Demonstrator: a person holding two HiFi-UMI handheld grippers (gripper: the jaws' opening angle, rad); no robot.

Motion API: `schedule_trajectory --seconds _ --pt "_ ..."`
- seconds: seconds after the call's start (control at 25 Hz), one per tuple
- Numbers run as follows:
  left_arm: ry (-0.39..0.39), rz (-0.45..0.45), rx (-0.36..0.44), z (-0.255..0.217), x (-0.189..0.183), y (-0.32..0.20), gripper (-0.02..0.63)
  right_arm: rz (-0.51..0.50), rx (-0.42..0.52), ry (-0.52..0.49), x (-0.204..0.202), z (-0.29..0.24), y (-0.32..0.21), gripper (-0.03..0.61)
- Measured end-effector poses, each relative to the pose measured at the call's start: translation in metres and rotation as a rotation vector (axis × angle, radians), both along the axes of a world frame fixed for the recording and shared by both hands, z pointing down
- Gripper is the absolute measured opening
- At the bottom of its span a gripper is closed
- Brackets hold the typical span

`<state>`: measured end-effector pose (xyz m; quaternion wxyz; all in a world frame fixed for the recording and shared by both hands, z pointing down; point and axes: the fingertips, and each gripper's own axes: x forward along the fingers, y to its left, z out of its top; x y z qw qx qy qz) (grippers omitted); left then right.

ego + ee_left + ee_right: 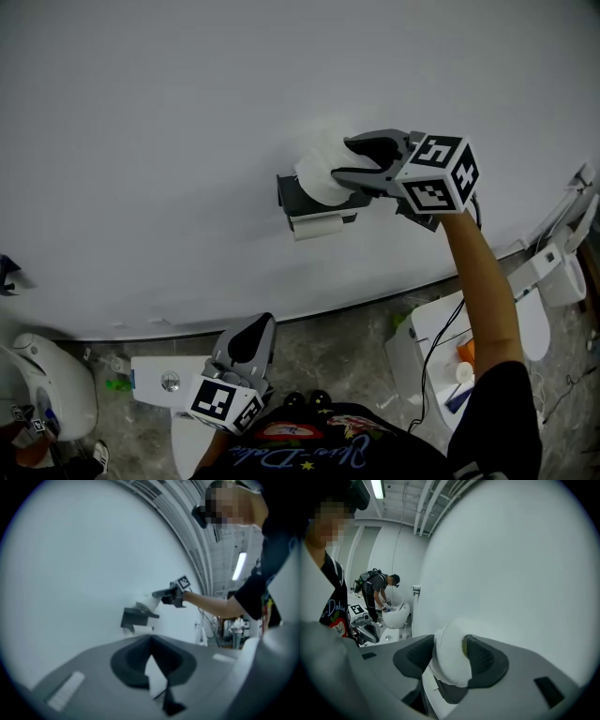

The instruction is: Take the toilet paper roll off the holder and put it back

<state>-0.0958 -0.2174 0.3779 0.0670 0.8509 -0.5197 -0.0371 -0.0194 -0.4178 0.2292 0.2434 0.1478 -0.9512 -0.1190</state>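
Observation:
The white toilet paper roll is at the dark wall holder, and my right gripper is shut on it from the right. In the right gripper view the roll is squeezed between both dark pads, with the holder just below it. A loose sheet hangs under the holder. My left gripper hangs low near my body, shut and holding nothing. The left gripper view looks up at the holder, the roll and the right gripper.
A plain white wall fills most of the head view. Toilets stand on the grey floor at lower left, below me and at right. Another person bends over a toilet far off.

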Motion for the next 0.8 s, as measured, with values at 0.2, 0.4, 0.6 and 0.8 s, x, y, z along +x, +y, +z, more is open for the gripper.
schedule_trajectory --seconds 0.2,0.4,0.6,0.8 --pt "0.006 -0.025 0.0 0.002 -0.008 0.0 -0.003 -0.034 0.022 0.16 -0.012 0.011 -0.007 0.221" --pt "0.013 -0.038 0.001 0.002 -0.01 0.0 -0.003 -0.081 0.037 0.181 -0.017 0.011 -0.005 0.221" --pt "0.017 -0.047 -0.006 0.001 -0.013 0.0 -0.003 -0.081 0.096 0.025 -0.012 0.0 -0.001 0.221" --pt "0.016 -0.029 -0.011 0.005 -0.006 -0.001 -0.003 -0.049 0.113 -0.299 0.006 -0.036 0.021 0.221"
